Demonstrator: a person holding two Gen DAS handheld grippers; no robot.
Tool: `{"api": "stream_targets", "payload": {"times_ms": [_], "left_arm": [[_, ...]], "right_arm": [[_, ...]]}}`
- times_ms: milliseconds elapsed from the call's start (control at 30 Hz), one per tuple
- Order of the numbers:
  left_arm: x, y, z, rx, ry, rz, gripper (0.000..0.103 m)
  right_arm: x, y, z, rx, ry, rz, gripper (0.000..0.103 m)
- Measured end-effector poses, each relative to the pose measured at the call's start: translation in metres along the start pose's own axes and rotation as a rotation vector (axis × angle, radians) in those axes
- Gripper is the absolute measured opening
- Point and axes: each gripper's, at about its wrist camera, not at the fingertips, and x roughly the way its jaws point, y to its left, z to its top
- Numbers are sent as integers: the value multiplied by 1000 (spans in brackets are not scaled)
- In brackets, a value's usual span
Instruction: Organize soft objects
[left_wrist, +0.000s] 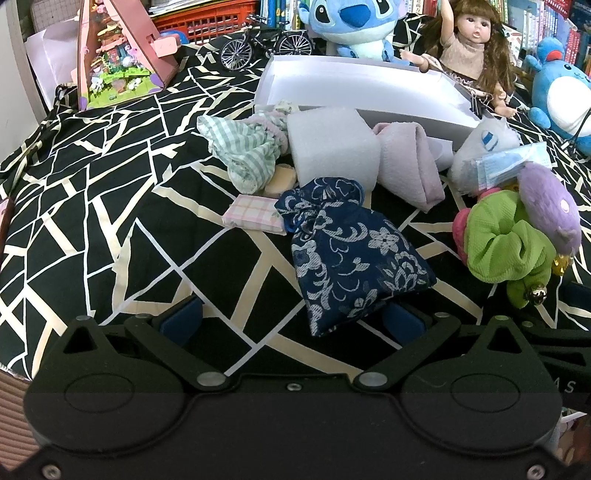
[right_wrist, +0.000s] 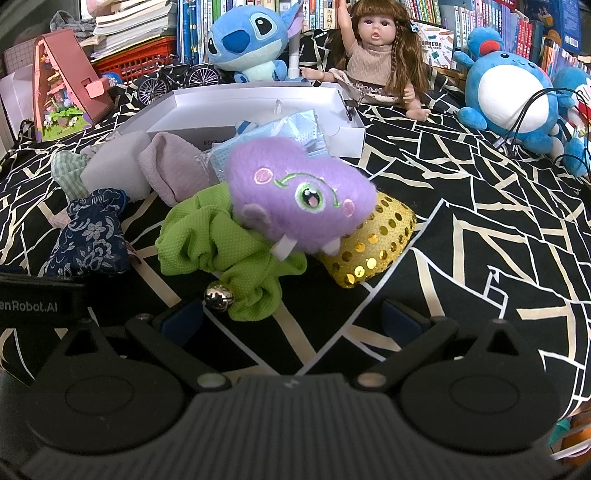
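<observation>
Worktop covered by a black cloth (right_wrist: 480, 229) with cream crack-like lines; it fills the middle and lower frame in both views. Along the top edge, a row of upright books (right_wrist: 461, 14) spans centre to right. Upper left: a red plastic crate (right_wrist: 136, 61) with stacked papers (right_wrist: 129, 22) on it. In front of the crate, a small model bicycle (right_wrist: 177, 79). Far left, a pink triangular dollhouse (right_wrist: 62, 96) stands on the cloth. Against the books sit a blue plush (right_wrist: 251, 40), a long-haired doll (right_wrist: 376, 48) and, at right, a round blue-and-white plush (right_wrist: 513, 96). Lighting even, soft shadows.
</observation>
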Motion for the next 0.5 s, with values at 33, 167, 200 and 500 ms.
{"api": "stream_targets", "payload": {"times_ms": [33,167,200,500], "left_arm": [[0,0,0,0,-2,0,103],[-2,1,-8,9,-49,-9,103],[-3,2,-12,13,-72,-13,103],[-8,4,-28,27,-181,-36,92]], "right_arm": [[0,0,0,0,-2,0,103],[-2,0,-6,-8,-42,16,103],[-3,-1,-9,-9,-60,19,103],[-7,-8,-22,-16,-181,46,103]]}}
